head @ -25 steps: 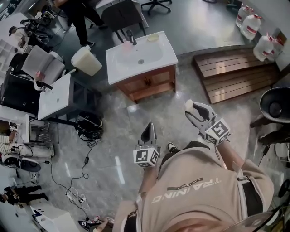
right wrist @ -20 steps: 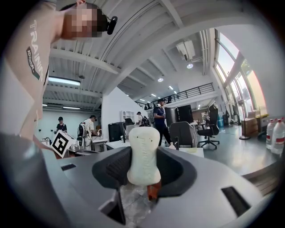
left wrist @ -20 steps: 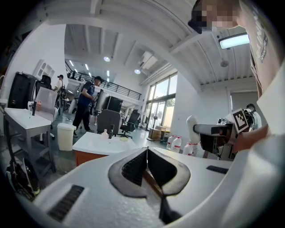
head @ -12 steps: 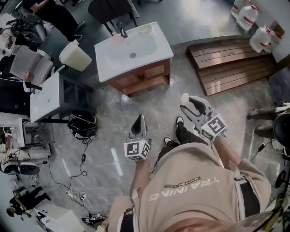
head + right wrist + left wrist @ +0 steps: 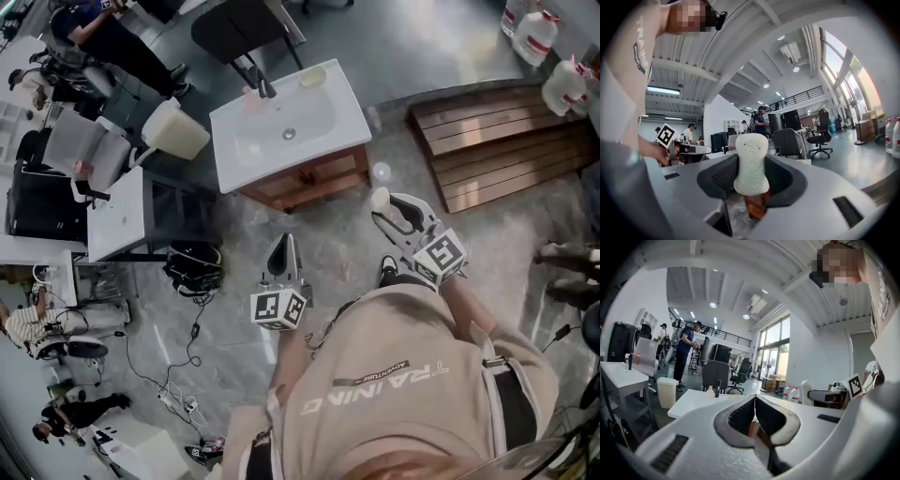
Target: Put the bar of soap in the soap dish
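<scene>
A cream bar of soap (image 5: 751, 163) stands pinched between the jaws of my right gripper (image 5: 751, 176); the head view shows the soap (image 5: 380, 200) at the tip of the right gripper (image 5: 386, 208), out over the floor in front of the sink cabinet. On the back right corner of the white sink top (image 5: 347, 117) lies the pale yellow soap dish (image 5: 313, 77). My left gripper (image 5: 282, 251) is shut with nothing in it, held lower and to the left; in the left gripper view its jaws (image 5: 754, 412) touch each other.
The sink stands on a wooden cabinet (image 5: 309, 178) with a dark tap (image 5: 265, 86) and a pink bottle (image 5: 250, 93). A cream bin (image 5: 173, 129), a white table (image 5: 120, 211), a wooden platform (image 5: 497, 141), floor cables (image 5: 192, 328) and several people surround it.
The view has shifted as I step toward the sink. Both grippers stay in front of me, the soap still held in the right one.
</scene>
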Action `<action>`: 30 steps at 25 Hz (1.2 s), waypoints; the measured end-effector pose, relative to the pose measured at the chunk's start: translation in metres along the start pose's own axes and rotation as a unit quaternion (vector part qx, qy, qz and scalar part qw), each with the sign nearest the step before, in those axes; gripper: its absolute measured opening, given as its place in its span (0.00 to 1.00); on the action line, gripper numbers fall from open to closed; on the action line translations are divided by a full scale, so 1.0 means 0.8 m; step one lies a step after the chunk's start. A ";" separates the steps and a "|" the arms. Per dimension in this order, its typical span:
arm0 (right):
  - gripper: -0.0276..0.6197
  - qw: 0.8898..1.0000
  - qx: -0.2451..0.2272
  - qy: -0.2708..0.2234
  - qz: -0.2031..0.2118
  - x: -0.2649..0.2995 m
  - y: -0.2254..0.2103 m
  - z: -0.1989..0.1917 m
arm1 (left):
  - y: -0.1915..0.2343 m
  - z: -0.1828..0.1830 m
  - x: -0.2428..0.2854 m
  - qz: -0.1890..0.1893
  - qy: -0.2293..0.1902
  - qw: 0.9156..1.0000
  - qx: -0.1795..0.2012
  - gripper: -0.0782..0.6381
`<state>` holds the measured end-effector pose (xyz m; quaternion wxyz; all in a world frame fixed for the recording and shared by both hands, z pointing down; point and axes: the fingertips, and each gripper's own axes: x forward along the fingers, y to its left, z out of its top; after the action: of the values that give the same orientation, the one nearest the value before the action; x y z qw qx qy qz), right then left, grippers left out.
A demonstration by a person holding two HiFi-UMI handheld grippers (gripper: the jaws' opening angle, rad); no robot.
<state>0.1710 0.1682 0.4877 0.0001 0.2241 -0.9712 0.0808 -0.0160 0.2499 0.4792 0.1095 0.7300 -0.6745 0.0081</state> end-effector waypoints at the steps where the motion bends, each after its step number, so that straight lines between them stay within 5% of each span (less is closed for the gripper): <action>1: 0.30 1.000 -0.001 -0.001 0.003 0.004 -0.010 0.003 | 0.001 0.004 0.010 0.004 -0.002 1.000 -0.001 0.12; 9: 0.30 0.998 -0.008 0.020 0.054 0.048 -0.065 0.000 | 0.002 0.042 0.075 0.039 -0.026 0.999 -0.004 0.12; 17: 0.30 0.997 0.024 0.045 0.065 0.101 -0.072 -0.030 | 0.047 0.010 0.088 0.061 0.006 0.998 -0.011 0.12; 30: 0.30 0.998 -0.026 0.029 0.051 0.260 -0.075 0.043 | 0.166 0.073 0.185 -0.001 -0.033 0.999 0.016 0.12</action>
<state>0.0112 0.0194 0.4708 0.0299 0.1713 -0.9828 0.0616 -0.1417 0.0859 0.4659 0.0758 0.7324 -0.6766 -0.0052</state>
